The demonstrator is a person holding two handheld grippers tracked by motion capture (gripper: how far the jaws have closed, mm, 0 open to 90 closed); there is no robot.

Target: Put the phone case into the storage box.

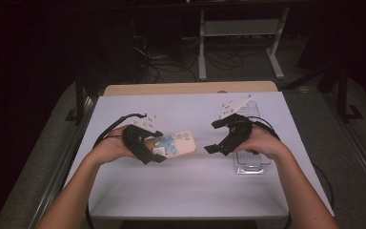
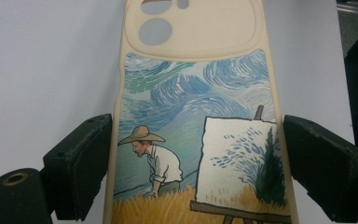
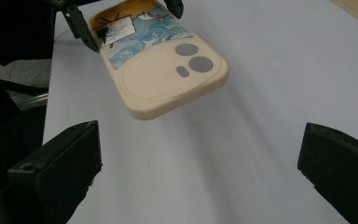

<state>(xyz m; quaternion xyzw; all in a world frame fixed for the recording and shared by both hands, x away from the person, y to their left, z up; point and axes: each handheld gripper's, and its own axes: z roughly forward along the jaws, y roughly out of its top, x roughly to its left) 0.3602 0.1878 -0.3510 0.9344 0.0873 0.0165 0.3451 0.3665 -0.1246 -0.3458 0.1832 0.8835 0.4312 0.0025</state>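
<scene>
Left tool [image 1: 156, 151] clamps the phone case [image 1: 175, 144] across its long sides, printed back facing up, lifted clear of the white tabletop [image 1: 181, 186]; the camera-cutout end sticks out toward 3 o'clock from the tool. Right tool [image 1: 215, 149], at 3 o'clock from the case and near it, has jaws spread wide with nothing between them. Clear plastic tray [image 1: 250, 164] lies under the right hand [image 1: 262, 143].

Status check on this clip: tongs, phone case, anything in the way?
Left tongs shut on phone case, held above the table. Right tongs open, empty, facing the case. Clear tray under right hand; nothing between.
</scene>
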